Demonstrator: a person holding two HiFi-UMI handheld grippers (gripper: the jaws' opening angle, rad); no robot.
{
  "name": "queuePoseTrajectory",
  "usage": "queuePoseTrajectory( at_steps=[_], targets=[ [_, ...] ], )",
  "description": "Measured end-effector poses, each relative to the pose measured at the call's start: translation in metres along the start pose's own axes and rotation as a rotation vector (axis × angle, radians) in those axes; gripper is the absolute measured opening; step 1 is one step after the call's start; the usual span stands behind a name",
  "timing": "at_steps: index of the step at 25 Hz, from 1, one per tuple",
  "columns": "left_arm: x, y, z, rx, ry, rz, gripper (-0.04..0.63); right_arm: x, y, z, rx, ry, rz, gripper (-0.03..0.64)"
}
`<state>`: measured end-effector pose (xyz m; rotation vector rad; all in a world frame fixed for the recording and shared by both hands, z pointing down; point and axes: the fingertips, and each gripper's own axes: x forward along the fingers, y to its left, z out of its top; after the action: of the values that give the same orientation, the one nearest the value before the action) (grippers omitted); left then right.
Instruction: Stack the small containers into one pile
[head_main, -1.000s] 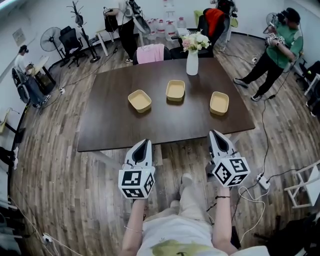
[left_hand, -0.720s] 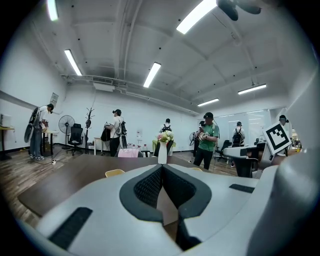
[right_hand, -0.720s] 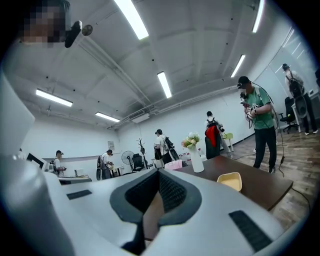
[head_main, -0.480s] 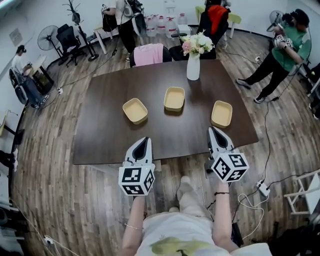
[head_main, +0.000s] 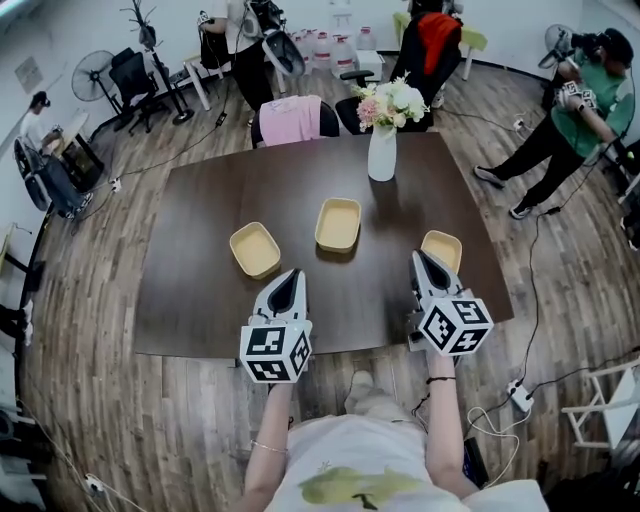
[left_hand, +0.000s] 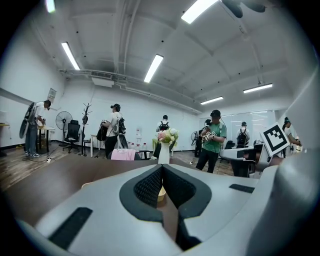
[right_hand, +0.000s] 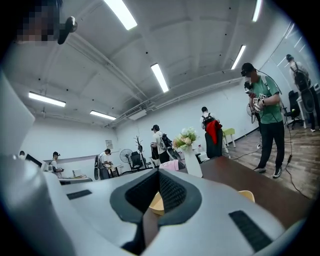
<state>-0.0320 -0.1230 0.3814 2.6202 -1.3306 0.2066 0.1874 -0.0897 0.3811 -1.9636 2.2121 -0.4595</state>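
Note:
Three shallow yellow containers lie apart in a row on the dark brown table (head_main: 200, 300): the left container (head_main: 255, 248), the middle container (head_main: 338, 223) and the right container (head_main: 443, 246). My left gripper (head_main: 291, 276) is shut and empty, hovering over the table's near part just right of the left container. My right gripper (head_main: 418, 259) is also shut and empty; its tip sits beside the right container and hides that container's near left corner. In the right gripper view the jaws (right_hand: 159, 171) meet, with one container (right_hand: 246, 195) to their right.
A white vase of flowers (head_main: 381, 150) stands at the table's far side, behind the middle container. A chair draped in pink (head_main: 290, 118) is pushed against the far edge. People stand around the room, one in green (head_main: 580, 110) at right. Cables lie on the wooden floor.
The person has stepped up to the table: both grippers, earlier short of its near edge, are now over it and close to the containers. Both jaws stayed shut.

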Motion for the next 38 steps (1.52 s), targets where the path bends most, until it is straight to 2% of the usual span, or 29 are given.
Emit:
queuePoseTrajectory(
  at_steps=[9,16,23,28,35,38],
  targets=[
    [0.059,-0.015,-0.004,-0.012,0.019,-0.037,0.025,0.036,-0.041,0.007,0.005,0.009,-0.022,0.021],
    [0.093,-0.031,-0.023,-0.009,0.099,-0.114,0.025,0.047,-0.073,-0.012,0.002,0.082,-0.1,0.021],
    [0.138,-0.064,-0.053,-0.026,0.215,-0.234,0.025,0.044,-0.119,-0.041,0.006,0.187,-0.238,0.021],
    [0.165,-0.094,-0.075,-0.02,0.298,-0.332,0.025,0.03,-0.161,-0.061,0.012,0.263,-0.38,0.021],
    [0.187,-0.123,-0.106,-0.025,0.392,-0.419,0.025,0.013,-0.203,-0.091,0.027,0.34,-0.522,0.023],
    [0.196,-0.131,-0.118,-0.031,0.427,-0.445,0.025,0.012,-0.217,-0.103,0.055,0.348,-0.545,0.025]
  ],
)
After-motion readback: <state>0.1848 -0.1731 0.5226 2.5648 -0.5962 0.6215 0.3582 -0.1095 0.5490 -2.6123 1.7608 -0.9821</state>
